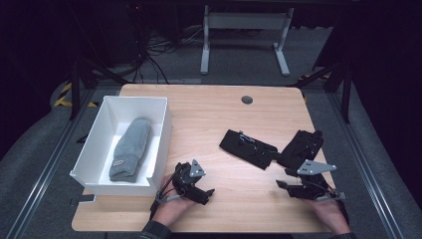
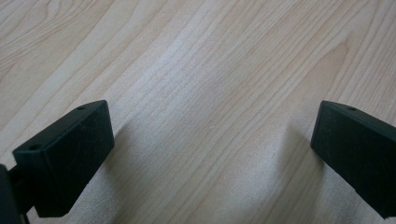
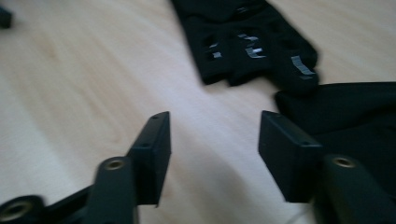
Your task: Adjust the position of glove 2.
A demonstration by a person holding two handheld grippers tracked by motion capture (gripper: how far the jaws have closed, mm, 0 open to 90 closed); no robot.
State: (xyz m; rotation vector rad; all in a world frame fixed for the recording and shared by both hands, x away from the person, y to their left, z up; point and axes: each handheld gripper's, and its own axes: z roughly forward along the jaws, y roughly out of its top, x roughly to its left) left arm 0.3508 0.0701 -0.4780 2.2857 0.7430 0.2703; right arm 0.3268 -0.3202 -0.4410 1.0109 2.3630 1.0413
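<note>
The table [image 1: 214, 129] is pale wood with fine grain lines. On it, a white box [image 1: 94, 144] holds a grey folded sock [image 1: 131, 149]. Right of the box lie two black gloves [image 1: 249, 147] [image 1: 301, 147] — one with small silver-white markings. Both grippers [image 1: 209, 193] [image 1: 282, 184] are black — each topped with a grey plate.

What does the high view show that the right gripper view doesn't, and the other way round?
The high view takes in the white box holding a grey sock, the left gripper, and both hands. The right gripper view gives a close look at its own open fingers and the light markings on the nearer black garment. Both show the wooden table and the two black garments.
</note>
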